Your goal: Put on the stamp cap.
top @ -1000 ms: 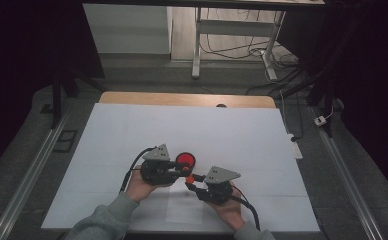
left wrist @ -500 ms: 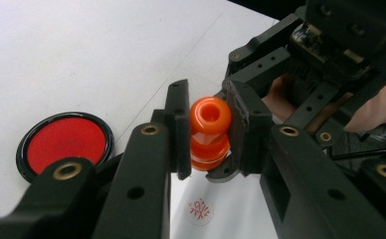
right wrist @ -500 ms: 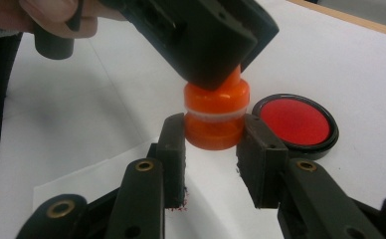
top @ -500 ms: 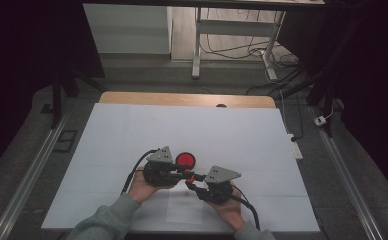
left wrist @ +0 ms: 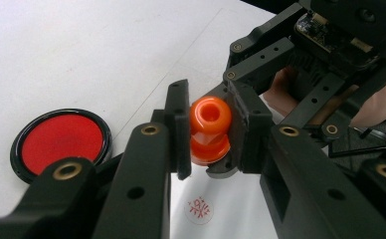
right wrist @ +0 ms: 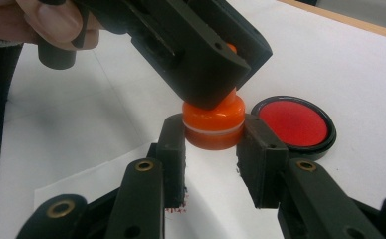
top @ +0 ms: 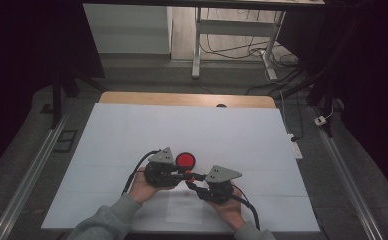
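Stamp (left wrist: 210, 130) pinched from both ends, just off the sheet near the table's near edge, right of the red ink pad (left wrist: 60, 139). Left gripper (top: 181, 173) clamps the knob, right gripper (top: 194, 183) the wider base. Looks light, hard, slick plastic (base grips best).

Place read as lab or recording workspace, dim. Worktop (top: 132, 130) covered by white sheet, wooden edge (top: 182, 98) showing at far side. Metal rails (top: 27, 175) ran along both sides on grey floor. Beyond: white desk frame (top: 198, 45), tangled cables (top: 232, 47), power strip (top: 295, 147) on floor.
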Motion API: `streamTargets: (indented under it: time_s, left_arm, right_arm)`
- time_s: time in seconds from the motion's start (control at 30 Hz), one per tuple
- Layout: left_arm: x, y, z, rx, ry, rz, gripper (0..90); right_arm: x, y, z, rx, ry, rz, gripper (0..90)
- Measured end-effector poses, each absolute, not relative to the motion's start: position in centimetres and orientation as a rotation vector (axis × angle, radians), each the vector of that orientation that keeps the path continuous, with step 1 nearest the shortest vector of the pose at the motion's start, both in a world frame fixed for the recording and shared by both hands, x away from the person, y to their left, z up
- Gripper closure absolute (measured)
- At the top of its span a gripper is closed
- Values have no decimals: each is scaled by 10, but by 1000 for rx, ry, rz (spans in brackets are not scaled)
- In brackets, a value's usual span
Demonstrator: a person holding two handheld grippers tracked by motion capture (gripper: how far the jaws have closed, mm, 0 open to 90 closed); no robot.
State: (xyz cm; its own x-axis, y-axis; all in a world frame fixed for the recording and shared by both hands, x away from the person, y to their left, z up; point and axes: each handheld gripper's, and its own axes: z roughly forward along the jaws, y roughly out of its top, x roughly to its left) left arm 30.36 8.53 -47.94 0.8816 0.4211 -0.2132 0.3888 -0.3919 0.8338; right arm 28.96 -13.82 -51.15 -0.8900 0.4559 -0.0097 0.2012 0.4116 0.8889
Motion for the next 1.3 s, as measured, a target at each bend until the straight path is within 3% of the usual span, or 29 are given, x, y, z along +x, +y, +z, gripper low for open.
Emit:
streamTargets:
  time_s: [1.3]
  left_arm:
    - [300,85,-482,1991,584,52,727]
  right_arm:
    - [285,-137,-506,547,2412,1426,649]
